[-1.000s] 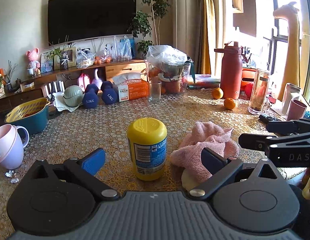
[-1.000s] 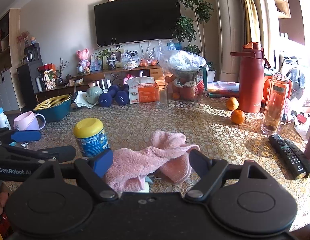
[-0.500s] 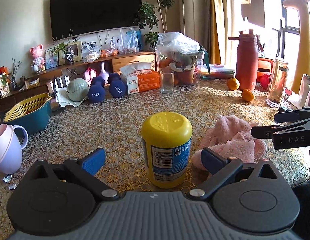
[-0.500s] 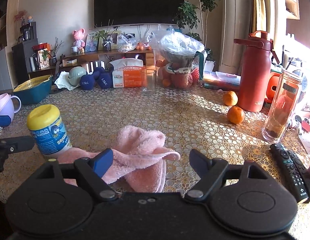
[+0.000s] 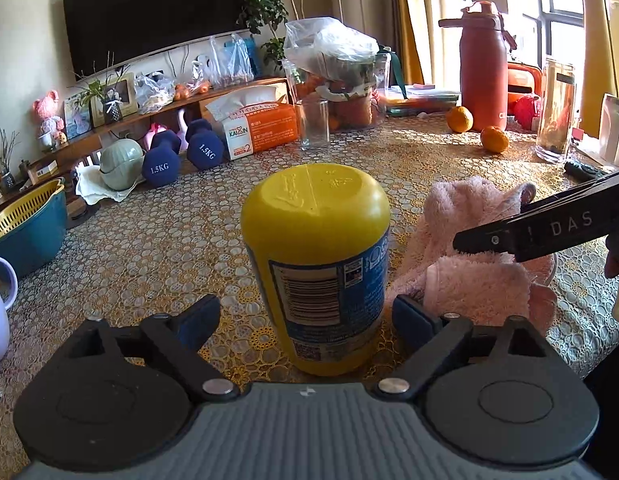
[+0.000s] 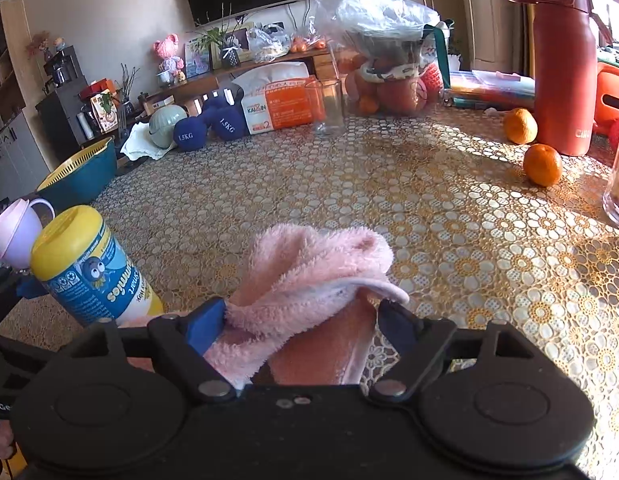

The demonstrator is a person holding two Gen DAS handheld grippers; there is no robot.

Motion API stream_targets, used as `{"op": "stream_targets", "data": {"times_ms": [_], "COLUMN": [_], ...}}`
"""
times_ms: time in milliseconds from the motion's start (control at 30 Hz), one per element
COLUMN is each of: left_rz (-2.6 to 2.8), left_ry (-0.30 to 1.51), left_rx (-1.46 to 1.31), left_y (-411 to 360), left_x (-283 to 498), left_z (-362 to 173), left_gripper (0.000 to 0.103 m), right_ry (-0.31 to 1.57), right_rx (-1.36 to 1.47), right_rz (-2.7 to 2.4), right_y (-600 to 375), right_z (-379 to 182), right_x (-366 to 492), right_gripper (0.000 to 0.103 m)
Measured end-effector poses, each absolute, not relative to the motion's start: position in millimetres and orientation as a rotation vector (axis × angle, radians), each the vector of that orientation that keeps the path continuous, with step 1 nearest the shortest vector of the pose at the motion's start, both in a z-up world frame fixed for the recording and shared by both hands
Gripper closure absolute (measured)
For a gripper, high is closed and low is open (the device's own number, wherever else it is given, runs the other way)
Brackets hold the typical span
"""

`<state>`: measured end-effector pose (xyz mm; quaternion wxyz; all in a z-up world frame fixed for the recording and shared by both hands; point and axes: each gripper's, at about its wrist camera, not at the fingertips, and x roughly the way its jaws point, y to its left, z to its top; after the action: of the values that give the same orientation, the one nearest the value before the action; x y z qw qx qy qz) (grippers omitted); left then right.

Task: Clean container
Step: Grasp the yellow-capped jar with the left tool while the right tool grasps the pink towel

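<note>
Lace-covered table: left gripper closing around upright yellow container, pads not yet touching; right gripper spread around pink cloth, readying wipe.

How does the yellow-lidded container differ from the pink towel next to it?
The yellow-lidded container is rigid and stands upright; the pink towel is soft and lies crumpled. The container is smooth, with a blue printed label; the towel is fluffy and plain. The container sits between the left gripper fingers, untouched; the towel lies between the right gripper fingers. Both rest on the lace tablecloth.
</note>
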<state>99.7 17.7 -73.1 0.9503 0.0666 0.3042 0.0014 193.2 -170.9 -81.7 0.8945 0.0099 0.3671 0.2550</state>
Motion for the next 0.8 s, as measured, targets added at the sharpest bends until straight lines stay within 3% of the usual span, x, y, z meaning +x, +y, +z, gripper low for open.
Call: {"op": "stream_targets", "data": {"times_ms": [233,333,400,467,533,800], "left_rz": [-0.032,-0.027,-0.025,-0.026,-0.022,-0.021], "left_ry": [0.61,0.61,0.613,0.616,0.619,0.626], "left_rx": [0.154,0.175,0.173,0.171,0.182,0.215], "left_y": [12,9,9,9,8,6], "left_x": [98,96,96,94,93,91], "left_z": [-72,-72,-71,-71,-70,-70], "left_gripper": [0.038,0.038,0.038,0.038,0.038,0.038], "right_ry": [0.745,0.754,0.742,0.727,0.694,0.511], "right_rx": [-0.042,-0.088,-0.11,-0.131,-0.146,-0.081], "right_rz": [0.536,0.554,0.554,0.559,0.547,0.684], "right_y": [-159,-153,-149,-147,-147,-161], "right_z": [-85,-85,-86,-85,-80,-12], "right_x": [190,188,185,182,178,151], "right_gripper": [0.025,0.049,0.054,0.075,0.083,0.086]}}
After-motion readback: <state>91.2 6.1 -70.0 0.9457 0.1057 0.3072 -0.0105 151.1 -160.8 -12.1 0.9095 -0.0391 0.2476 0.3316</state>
